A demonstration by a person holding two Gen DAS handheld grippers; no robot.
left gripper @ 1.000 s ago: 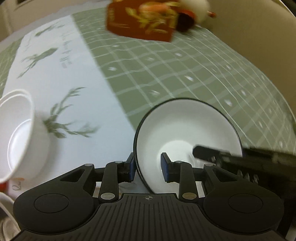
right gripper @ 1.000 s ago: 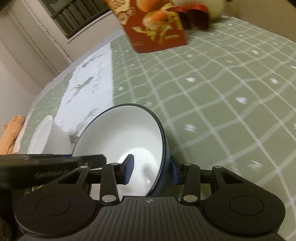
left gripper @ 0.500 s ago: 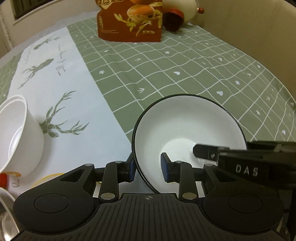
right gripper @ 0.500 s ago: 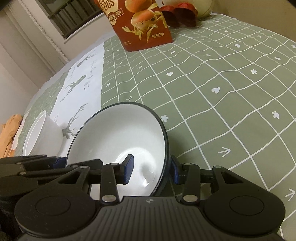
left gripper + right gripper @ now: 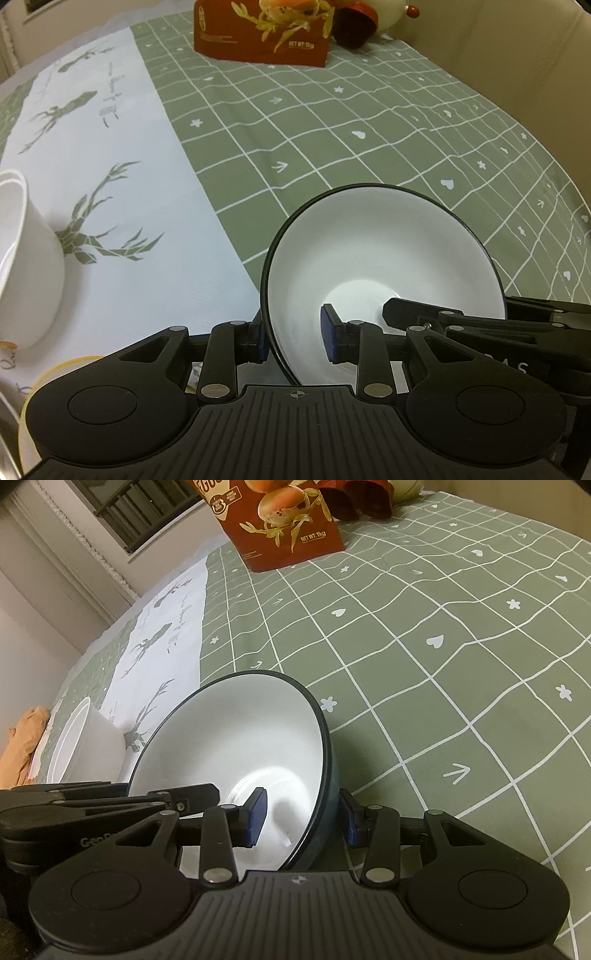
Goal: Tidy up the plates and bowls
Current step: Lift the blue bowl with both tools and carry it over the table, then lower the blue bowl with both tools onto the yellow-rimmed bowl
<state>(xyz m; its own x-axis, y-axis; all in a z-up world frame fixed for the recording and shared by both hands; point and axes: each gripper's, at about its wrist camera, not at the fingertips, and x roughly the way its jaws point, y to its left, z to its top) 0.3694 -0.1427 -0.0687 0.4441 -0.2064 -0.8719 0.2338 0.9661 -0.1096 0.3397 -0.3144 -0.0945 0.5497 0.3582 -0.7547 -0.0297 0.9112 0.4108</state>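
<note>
A bowl, white inside with a dark rim (image 5: 380,258) (image 5: 236,738), sits on the green checked tablecloth between both grippers. My left gripper (image 5: 293,338) straddles its left rim, one pad inside, one outside, with a gap at the inner pad. My right gripper (image 5: 303,818) straddles its right rim the same way, its inner pad standing clear of the wall. A white bowl (image 5: 22,266) (image 5: 85,738) stands to the left on the white deer-print runner.
A red-brown food box (image 5: 262,33) (image 5: 280,520) stands at the far side, with dark red round things (image 5: 354,22) (image 5: 354,500) behind it. An orange cloth (image 5: 20,746) lies at the left table edge. A yellow-rimmed item (image 5: 48,373) lies near my left gripper.
Both grippers have gone from shut on the bowl's rim to open, with the jaws wider apart. The bowl sits lower, and the box appears closer in both views.
</note>
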